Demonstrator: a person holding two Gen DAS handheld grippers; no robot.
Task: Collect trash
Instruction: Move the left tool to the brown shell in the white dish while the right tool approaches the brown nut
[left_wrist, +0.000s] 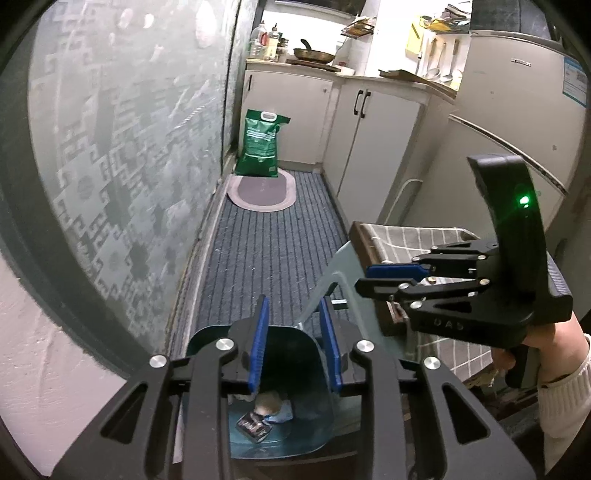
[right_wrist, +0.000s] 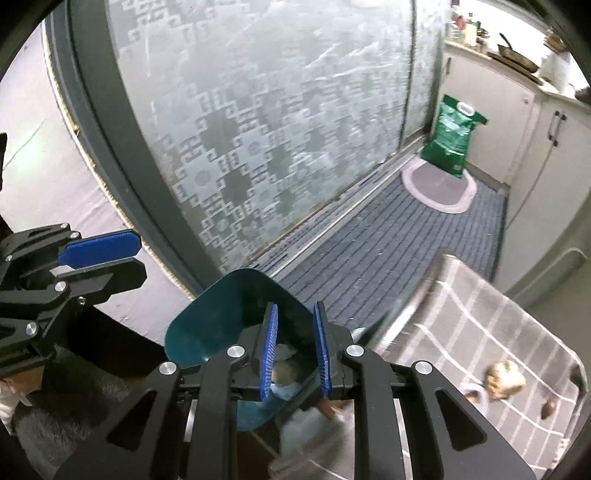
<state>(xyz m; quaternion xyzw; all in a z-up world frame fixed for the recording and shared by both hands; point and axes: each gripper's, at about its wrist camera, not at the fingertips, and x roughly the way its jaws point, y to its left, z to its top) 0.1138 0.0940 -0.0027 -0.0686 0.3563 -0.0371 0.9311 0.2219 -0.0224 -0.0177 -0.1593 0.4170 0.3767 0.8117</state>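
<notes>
A teal bin (left_wrist: 203, 338) stands on the floor right under both grippers. Inside it lie a dark shiny wrapper (left_wrist: 253, 428) and a crumpled blue piece (left_wrist: 280, 415). My left gripper (left_wrist: 293, 306) hangs over the bin's mouth, its blue pads apart with nothing between them. My right gripper (right_wrist: 295, 306) is also above the bin (right_wrist: 221, 306), its pads a narrow gap apart and empty. From the left wrist, the right gripper (left_wrist: 364, 278) shows side-on, held by a hand in a white sleeve. On the checked tablecloth (right_wrist: 498, 332) lie a crumpled brownish ball (right_wrist: 506, 376) and a small brown scrap (right_wrist: 548, 408).
A frosted patterned glass door (left_wrist: 129, 147) runs along the left. The striped floor runner (left_wrist: 266, 251) leads to an oval mat (left_wrist: 262, 192) and a green sack (left_wrist: 260, 144). White cabinets (left_wrist: 376, 140) and a fridge (left_wrist: 517, 103) line the right side.
</notes>
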